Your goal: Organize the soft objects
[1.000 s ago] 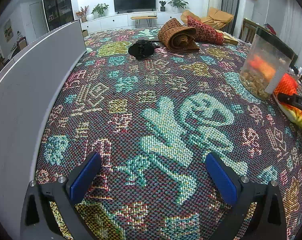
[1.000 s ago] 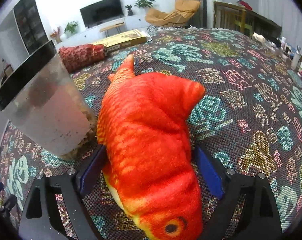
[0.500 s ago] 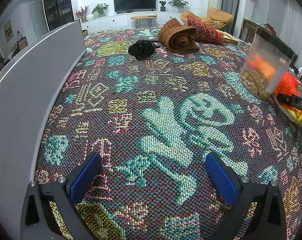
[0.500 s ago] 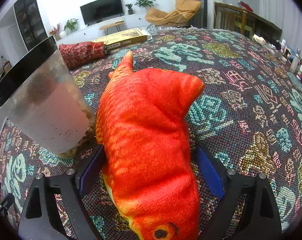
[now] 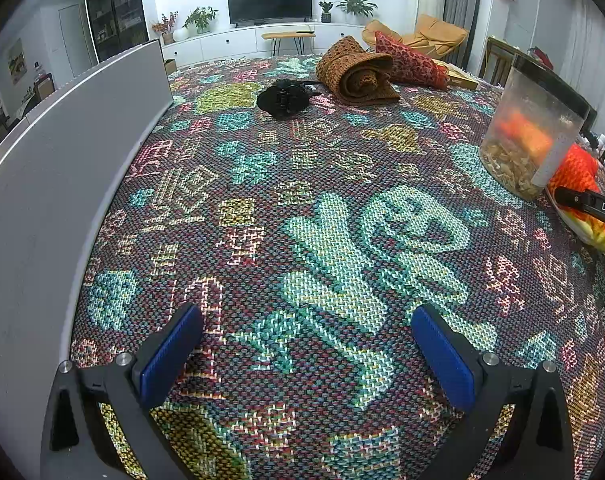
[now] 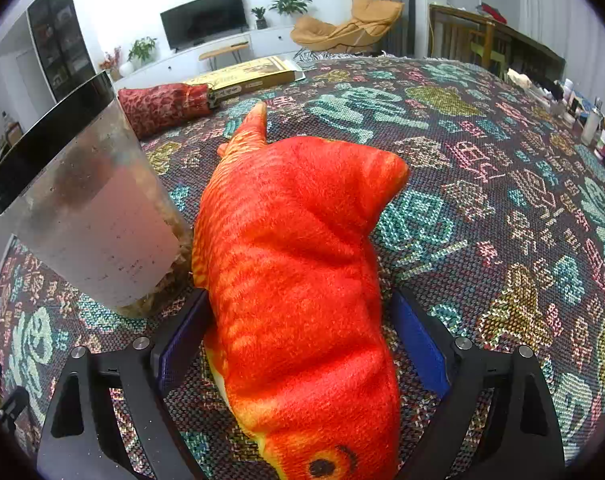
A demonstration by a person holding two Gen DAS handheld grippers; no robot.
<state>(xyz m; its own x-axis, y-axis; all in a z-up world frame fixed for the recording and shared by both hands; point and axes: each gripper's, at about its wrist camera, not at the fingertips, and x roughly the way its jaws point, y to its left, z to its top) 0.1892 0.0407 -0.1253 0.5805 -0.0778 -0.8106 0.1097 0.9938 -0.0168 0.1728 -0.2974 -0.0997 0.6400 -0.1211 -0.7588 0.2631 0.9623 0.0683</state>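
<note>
An orange plush fish (image 6: 302, 260) lies on the patterned woven cover (image 6: 482, 200), head towards the right wrist camera and tail pointing away. My right gripper (image 6: 300, 340) is open and straddles the fish's body, a blue pad on each side; the left pad touches the plush. In the left wrist view the same fish (image 5: 574, 168) shows at the far right behind a clear jar (image 5: 530, 136). My left gripper (image 5: 306, 344) is open just above the cover with nothing between its pads. A rolled brown knit blanket (image 5: 358, 76) and a red patterned cushion (image 5: 406, 60) lie at the far end.
The clear jar (image 6: 86, 216), black-rimmed with dry filling at its base, stands right beside the fish. A grey panel (image 5: 62, 152) walls the left side. A black object (image 5: 284, 98) lies near the blanket, a flat box (image 6: 246, 76) behind the cushion, small bottles (image 6: 590, 128) far right.
The right gripper has crept slightly forward along the fish, so the head sits lower in its view. Its jaws keep the same width. The left gripper has not moved.
</note>
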